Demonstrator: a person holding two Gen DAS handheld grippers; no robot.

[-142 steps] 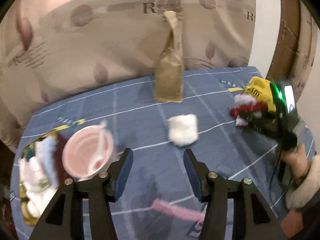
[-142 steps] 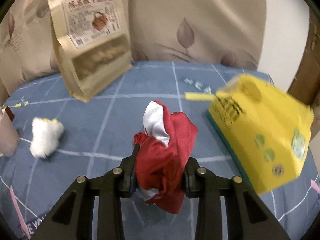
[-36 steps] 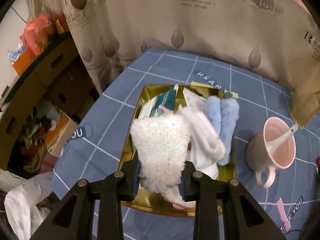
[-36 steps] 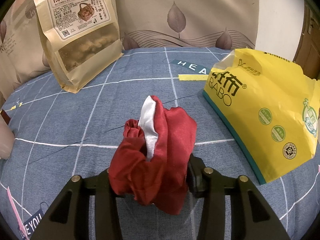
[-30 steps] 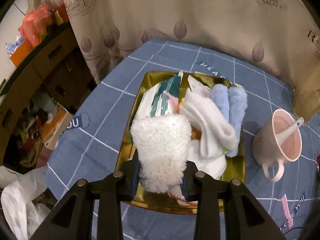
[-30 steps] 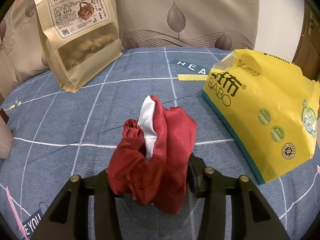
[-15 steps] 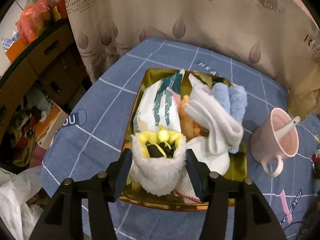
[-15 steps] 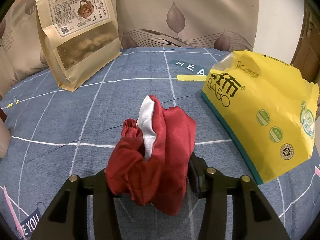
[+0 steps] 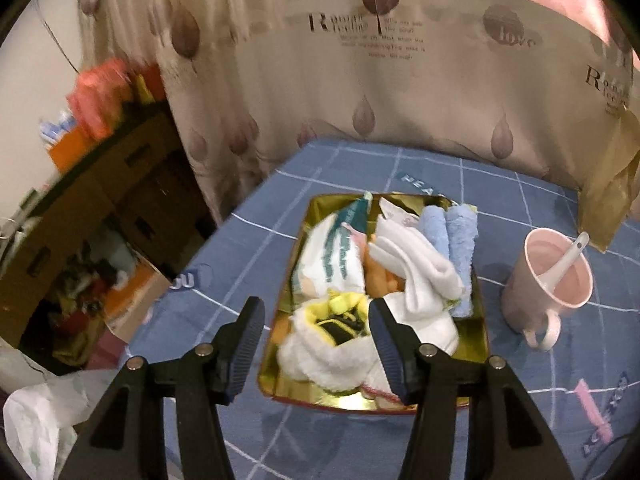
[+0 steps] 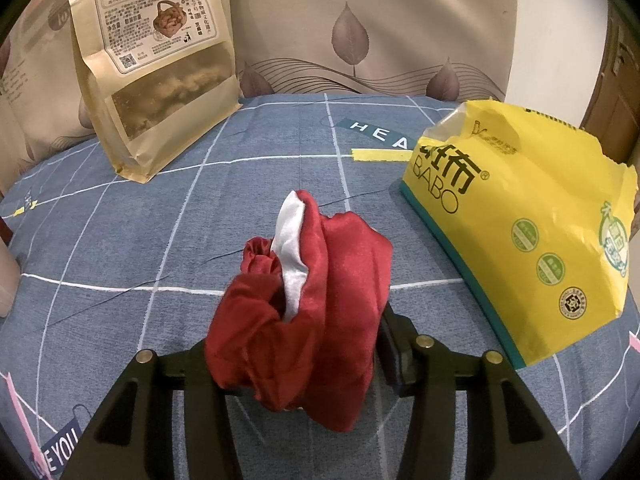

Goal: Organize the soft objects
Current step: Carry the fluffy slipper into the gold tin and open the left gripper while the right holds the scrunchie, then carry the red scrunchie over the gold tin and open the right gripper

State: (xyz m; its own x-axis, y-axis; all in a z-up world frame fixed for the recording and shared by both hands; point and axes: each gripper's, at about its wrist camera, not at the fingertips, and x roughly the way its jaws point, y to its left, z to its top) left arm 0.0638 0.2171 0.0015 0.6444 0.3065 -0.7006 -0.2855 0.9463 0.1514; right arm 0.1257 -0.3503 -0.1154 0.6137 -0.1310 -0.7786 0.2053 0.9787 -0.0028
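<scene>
In the left view, the left gripper (image 9: pixel 316 330) has wide jaws and holds nothing. Under it the fluffy toy (image 9: pixel 320 344) lies in the gold tray (image 9: pixel 294 258), soft and light. A cup (image 9: pixel 546 280) stands just beside the tray.

In the right view, the right gripper (image 10: pixel 304 344) squeezes the red cloth (image 10: pixel 312 292). It looks light and floppy, so a hold on the bunched middle seems best. A yellow bag (image 10: pixel 532 220) sits near on the right, a brown bag (image 10: pixel 156 64) well behind.

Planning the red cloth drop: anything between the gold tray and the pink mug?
Left wrist view: only bare blue tablecloth between gold tray and pink mug.
</scene>
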